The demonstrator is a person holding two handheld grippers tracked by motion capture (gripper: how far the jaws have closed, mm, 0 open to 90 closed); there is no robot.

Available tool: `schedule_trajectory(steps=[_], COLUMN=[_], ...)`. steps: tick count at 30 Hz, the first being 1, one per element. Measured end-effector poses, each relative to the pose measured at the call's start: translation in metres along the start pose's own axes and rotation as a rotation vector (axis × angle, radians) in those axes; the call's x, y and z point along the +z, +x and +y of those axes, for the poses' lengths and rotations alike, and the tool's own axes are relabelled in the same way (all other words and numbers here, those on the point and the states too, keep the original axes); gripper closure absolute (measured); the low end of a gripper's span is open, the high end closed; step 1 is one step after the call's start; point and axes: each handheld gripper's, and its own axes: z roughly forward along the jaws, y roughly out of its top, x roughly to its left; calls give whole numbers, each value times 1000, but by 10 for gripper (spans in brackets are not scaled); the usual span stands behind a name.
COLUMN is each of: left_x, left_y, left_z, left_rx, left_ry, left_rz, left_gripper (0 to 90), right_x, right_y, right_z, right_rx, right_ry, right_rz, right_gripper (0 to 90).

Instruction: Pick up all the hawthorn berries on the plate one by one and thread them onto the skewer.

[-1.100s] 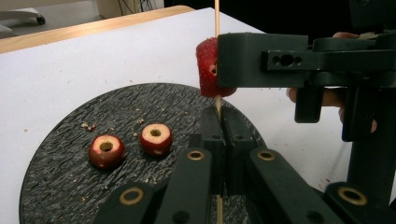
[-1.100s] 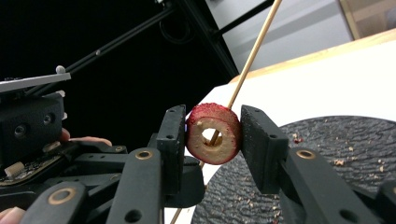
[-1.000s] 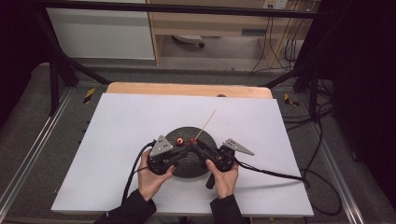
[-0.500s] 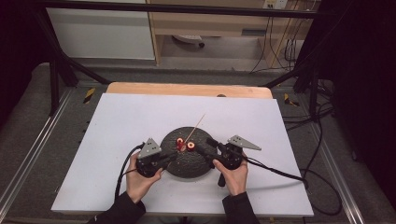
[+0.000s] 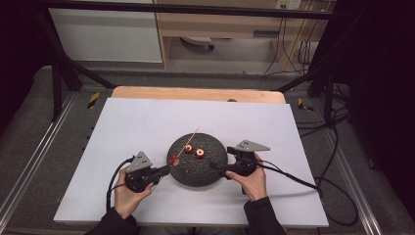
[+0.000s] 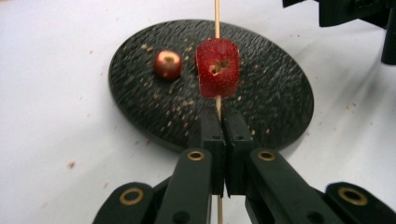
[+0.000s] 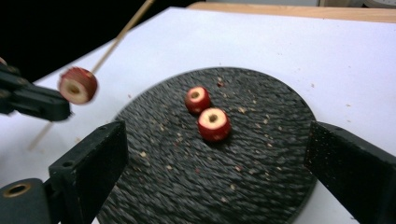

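Note:
A round black plate (image 5: 200,172) lies on the white table top. Two small red fruit pieces (image 5: 188,148) (image 5: 200,153) rest on it, seen close in the right gripper view (image 7: 197,99) (image 7: 214,124). My left gripper (image 5: 166,169) (image 6: 218,122) is shut on a thin wooden skewer (image 6: 217,18) by the plate's left rim. A third red piece (image 6: 217,67) (image 5: 173,160) is threaded on the skewer just past the jaws. My right gripper (image 5: 216,169) (image 7: 217,135) is at the plate's right rim. Its jaws have just been opening and stand wide, with nothing gripped between them.
The white sheet (image 5: 147,122) covers the table, and a wooden edge (image 5: 195,93) shows at the back. Black cables (image 5: 293,178) trail from both grippers across the front right. Metal rails (image 5: 29,166) run along both sides. Crumbs are scattered over the plate (image 7: 261,177).
The two hands have drawn apart. The left gripper carried the skewer and its piece leftward to the plate's rim. The right gripper moved right and its jaws opened.

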Motion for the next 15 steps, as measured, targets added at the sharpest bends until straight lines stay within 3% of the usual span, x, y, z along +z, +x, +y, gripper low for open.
schedule_trajectory(steps=[9, 15], left_x=[-20, -27], left_y=[13, 21], left_z=[-20, -28], left_rx=[-16, -16], left_ry=[4, 10], left_rz=[16, 23], left_gripper=[884, 884], right_x=[4, 12], right_y=[-3, 1], right_z=[7, 16], right_rx=[-67, -92], right_ry=[129, 184], right_rz=[-31, -29], right_gripper=[49, 40])
